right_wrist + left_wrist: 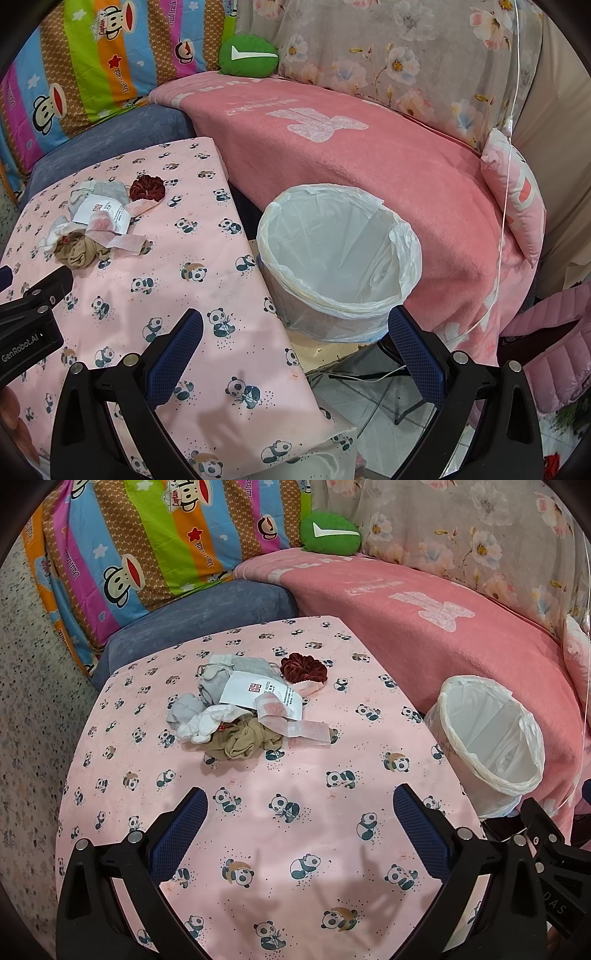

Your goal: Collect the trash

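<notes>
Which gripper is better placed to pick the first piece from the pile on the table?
Left. The left gripper is open and faces the pile straight ahead. The right gripper, also open, points toward the bin, with the pile far to its left.

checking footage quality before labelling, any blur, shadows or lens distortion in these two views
Left wrist view: sharp, strong fisheye bending of the table edges, soft shadows of the open left gripper on the cloth. Right wrist view: equally sharp, dark vignette corners, bin rim curved, right gripper open, no glare.
</notes>
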Tool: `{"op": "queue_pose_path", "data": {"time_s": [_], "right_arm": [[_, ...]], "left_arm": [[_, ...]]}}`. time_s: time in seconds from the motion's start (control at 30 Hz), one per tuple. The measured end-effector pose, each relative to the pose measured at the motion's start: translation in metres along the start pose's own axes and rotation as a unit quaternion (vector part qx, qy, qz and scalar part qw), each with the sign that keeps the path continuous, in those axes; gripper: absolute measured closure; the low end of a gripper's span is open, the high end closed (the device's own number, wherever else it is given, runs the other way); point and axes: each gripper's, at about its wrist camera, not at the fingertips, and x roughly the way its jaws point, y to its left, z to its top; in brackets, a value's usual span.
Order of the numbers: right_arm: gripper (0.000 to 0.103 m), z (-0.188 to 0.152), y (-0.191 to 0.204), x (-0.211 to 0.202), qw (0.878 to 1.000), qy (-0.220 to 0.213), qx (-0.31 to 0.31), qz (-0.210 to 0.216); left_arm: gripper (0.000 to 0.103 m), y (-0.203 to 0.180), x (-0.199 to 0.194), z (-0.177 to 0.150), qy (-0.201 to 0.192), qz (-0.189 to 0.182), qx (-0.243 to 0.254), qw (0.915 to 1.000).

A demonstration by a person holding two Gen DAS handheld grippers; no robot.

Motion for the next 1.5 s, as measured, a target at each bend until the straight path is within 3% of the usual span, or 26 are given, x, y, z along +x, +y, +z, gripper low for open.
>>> {"op": "queue_pose_path", "data": {"time_s": [0.8, 1.5], "right_arm": [[0.005, 0.007, -0.001, -0.009, 1.0, -0.012, 0.003, -0.008], [0.005, 0.014, 0.023, -0.019, 0.999, -0.042, 0.01, 0.0]], "left_arm": [[0.007, -0.002, -0.006, 0.01, -0.01, -0.009, 0.002, 0.9999], [0.007, 0.034, 0.005, 0.011, -0.029, -0.033, -0.011, 0.999]]}}
